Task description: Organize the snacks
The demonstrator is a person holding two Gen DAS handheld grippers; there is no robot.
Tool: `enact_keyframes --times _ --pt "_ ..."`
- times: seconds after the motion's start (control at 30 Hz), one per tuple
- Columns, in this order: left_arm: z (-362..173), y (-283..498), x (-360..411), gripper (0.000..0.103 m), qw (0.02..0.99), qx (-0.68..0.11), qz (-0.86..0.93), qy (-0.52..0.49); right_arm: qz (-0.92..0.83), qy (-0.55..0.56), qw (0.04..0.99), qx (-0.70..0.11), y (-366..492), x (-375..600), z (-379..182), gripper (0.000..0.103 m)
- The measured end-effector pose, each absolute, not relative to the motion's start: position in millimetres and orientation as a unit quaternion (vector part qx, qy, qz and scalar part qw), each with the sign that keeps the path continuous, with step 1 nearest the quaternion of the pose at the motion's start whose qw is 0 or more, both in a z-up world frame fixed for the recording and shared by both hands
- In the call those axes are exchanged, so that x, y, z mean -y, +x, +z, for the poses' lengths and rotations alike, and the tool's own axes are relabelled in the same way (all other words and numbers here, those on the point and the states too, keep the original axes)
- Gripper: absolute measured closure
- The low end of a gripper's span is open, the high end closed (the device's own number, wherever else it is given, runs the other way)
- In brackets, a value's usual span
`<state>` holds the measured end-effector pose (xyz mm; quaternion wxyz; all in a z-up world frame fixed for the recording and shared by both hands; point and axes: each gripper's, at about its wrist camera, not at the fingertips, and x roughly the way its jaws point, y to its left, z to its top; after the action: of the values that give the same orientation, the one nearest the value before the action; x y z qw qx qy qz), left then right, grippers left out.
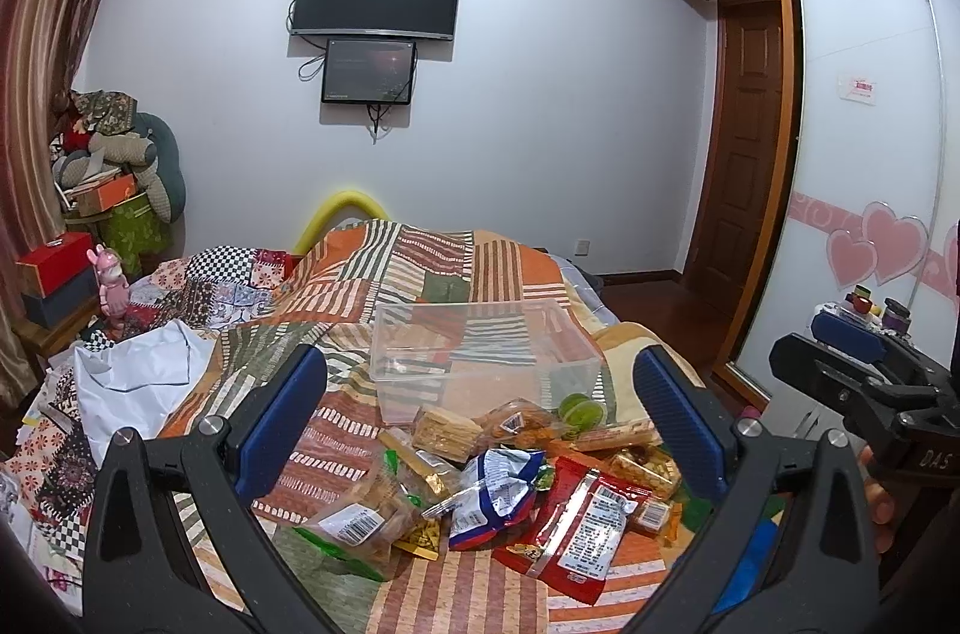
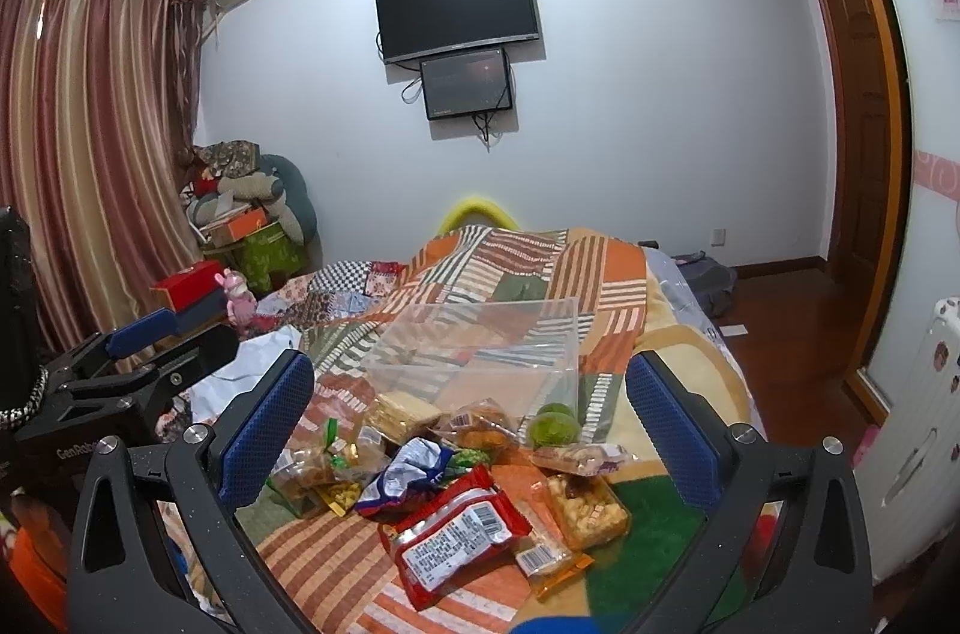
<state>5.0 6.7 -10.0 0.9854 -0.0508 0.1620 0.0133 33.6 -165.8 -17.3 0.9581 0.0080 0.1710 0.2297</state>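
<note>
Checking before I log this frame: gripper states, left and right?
Left gripper: open, holding nothing, above the snack pile.
Right gripper: open, holding nothing, facing the clear plastic bin.

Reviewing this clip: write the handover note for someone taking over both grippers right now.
Left gripper: open, holding nothing, above the snack pile.
Right gripper: open, holding nothing, same spot.
Clear plastic bin: on the quilt behind the pile, looks empty.
Snacks: red packet, blue-white bag, green round item and others loose on the bed.
Done: nothing binned. Left: everything.
</note>
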Motion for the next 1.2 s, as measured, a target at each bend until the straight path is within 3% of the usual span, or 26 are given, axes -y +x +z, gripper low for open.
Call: enact_keyframes --times 0.2,0.43,0.83,1.07,1.2 --pt "-21 16 -16 0.002 0.982 -0.180 0.023 -0.050 0.219 0.009 0.957 -0.190 46 172 -29 0.001" --pt "-51 35 -31 0.017 0.972 -0.233 0.016 -0.038 0.208 0.011 0.947 -0.243 69 183 -53 0.018" --pt "-121 65 -67 0.017 0.936 -0.347 0.027 -0.059 0.186 0.005 0.921 -0.342 92 203 -102 0.033" --pt "-157 79 -80 0.016 0.916 -0.395 0.029 -0.068 0.177 0.003 0.901 -0.397 105 208 -131 0.033" --pt "-170 86 -84 0.009 0.910 -0.408 0.037 -0.065 0.177 -0.005 0.894 -0.412 113 208 -139 0.033"
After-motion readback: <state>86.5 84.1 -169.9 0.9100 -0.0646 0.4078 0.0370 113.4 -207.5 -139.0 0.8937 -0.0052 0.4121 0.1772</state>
